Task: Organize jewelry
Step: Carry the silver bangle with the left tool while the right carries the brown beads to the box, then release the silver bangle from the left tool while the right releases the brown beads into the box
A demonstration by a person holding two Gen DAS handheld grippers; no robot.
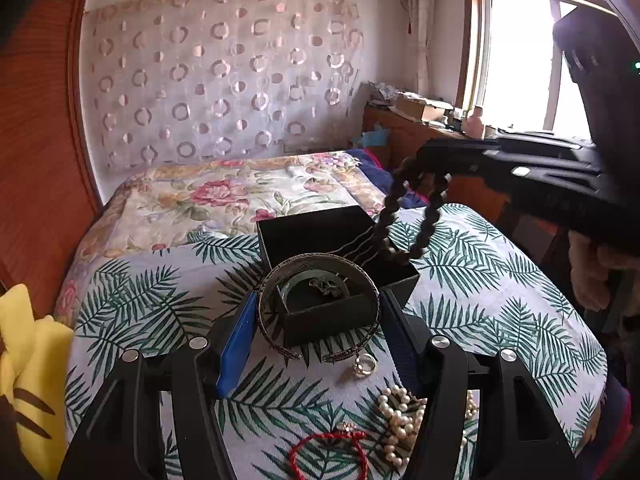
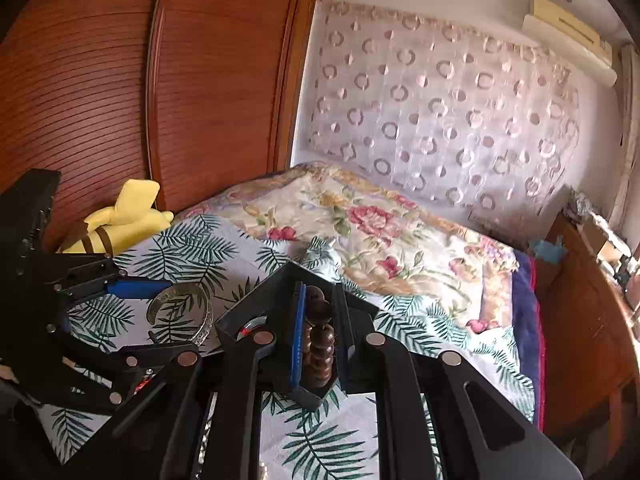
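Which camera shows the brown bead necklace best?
The left wrist view. There the dark bead necklace hangs in a long loop from the right gripper down into the open black box. The right wrist view shows only a few beads pinched between its own fingers.
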